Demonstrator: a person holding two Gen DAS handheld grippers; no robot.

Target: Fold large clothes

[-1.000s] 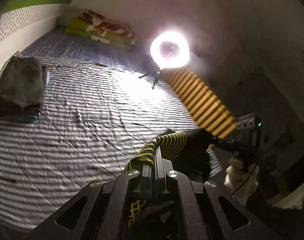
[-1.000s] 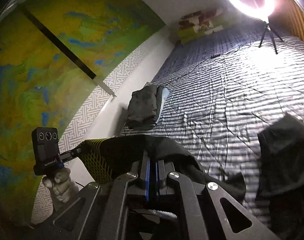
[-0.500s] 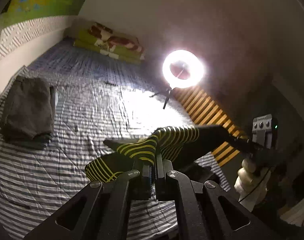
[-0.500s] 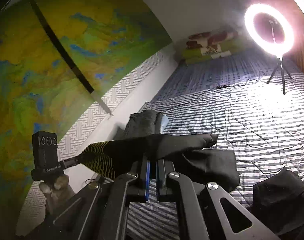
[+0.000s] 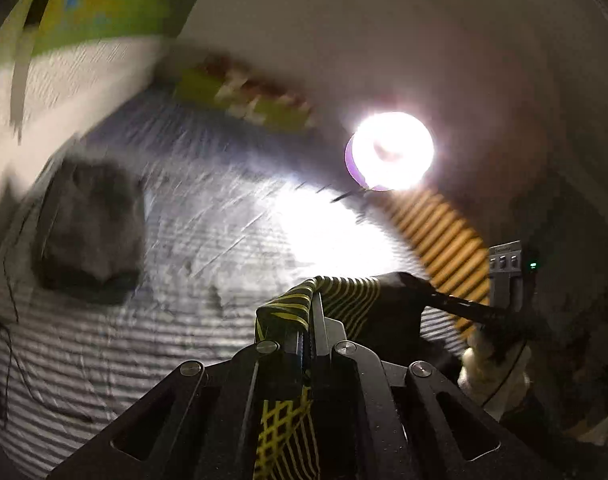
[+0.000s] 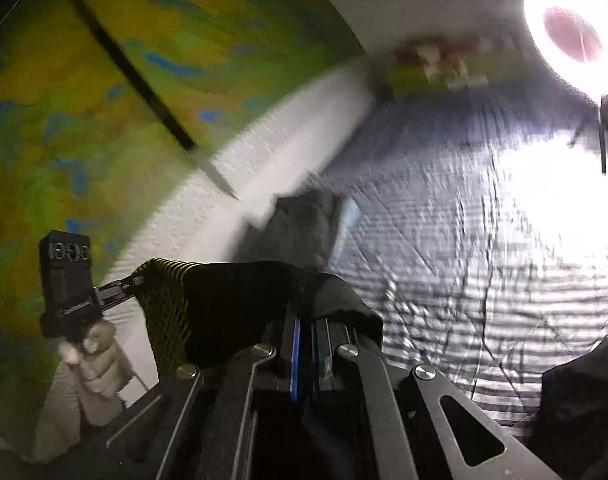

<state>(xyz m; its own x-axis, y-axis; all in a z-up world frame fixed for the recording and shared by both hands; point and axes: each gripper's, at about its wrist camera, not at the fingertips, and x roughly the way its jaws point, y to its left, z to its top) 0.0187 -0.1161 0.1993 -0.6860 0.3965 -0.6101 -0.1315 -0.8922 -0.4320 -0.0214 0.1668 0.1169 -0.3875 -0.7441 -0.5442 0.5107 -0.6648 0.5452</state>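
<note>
Spanning both grippers, the black garment with yellow stripes (image 5: pixel 345 292) hangs taut above the near edge of the striped bed (image 5: pixel 152 320); its long axis runs left to right between the two hands. Left gripper (image 5: pixel 311 320) is clenched on the yellow-striped end, right gripper (image 6: pixel 307 320) clenched on the plain black end, so neither hand is nearer: the cloth sits right at both sets of jaws, with open bed ahead of it. Farther out, a folded dark stack (image 5: pixel 92 220) lies on the left by the wall, well apart from the held piece; the ring light (image 5: pixel 391 150) stands at the far right. Versus half a second ago, the drooping fold under the span is gone from view, the cloth looks pulled straighter, and both views have blurred from fast motion.
</note>
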